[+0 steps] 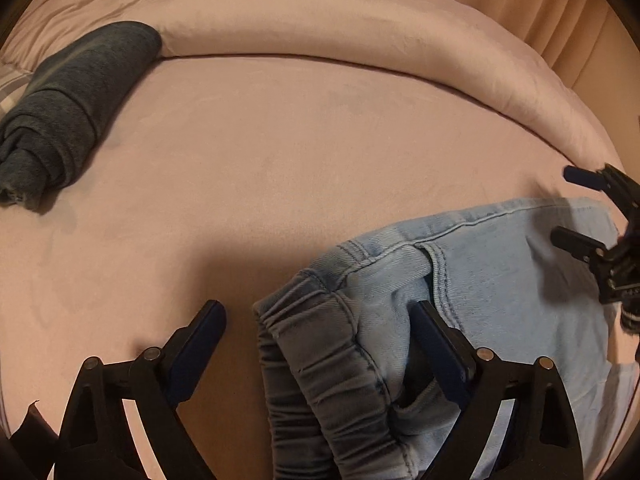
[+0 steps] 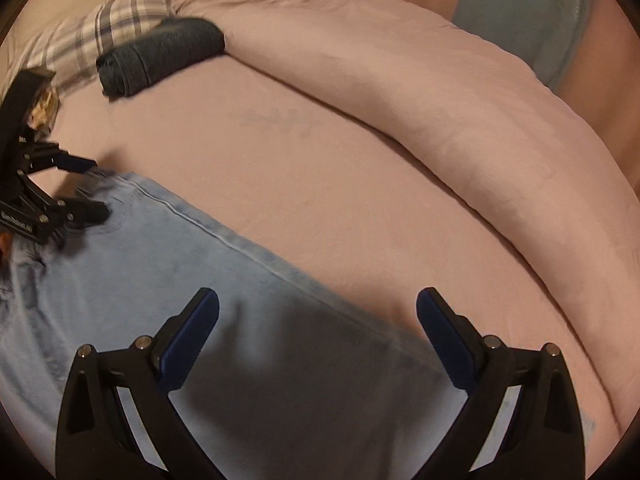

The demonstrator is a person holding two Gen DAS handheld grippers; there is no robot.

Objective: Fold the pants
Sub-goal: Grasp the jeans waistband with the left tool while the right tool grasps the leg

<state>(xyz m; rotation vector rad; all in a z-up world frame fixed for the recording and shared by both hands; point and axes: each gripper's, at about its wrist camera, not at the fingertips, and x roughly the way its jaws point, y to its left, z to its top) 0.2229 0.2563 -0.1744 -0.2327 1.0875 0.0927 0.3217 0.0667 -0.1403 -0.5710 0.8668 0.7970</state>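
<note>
Light blue jeans [image 1: 500, 280] lie on the pink bed sheet [image 1: 280, 152], the elastic waistband bunched at the near end. My left gripper [image 1: 318, 312] is open above the waistband, its right finger over the denim, its left finger over the sheet. In the right wrist view the jeans [image 2: 132, 264] stretch across the lower left. My right gripper [image 2: 318, 300] is open just above the leg fabric and holds nothing. Each gripper shows in the other's view: the right gripper [image 1: 568, 208] at the right edge, the left gripper [image 2: 94, 190] at the left edge.
A dark grey rolled garment [image 1: 68, 108] lies at the far left of the bed; it also shows in the right wrist view [image 2: 160, 54]. A pink rolled duvet [image 1: 360, 40] runs along the far side. A plaid pillow [image 2: 92, 36] sits behind.
</note>
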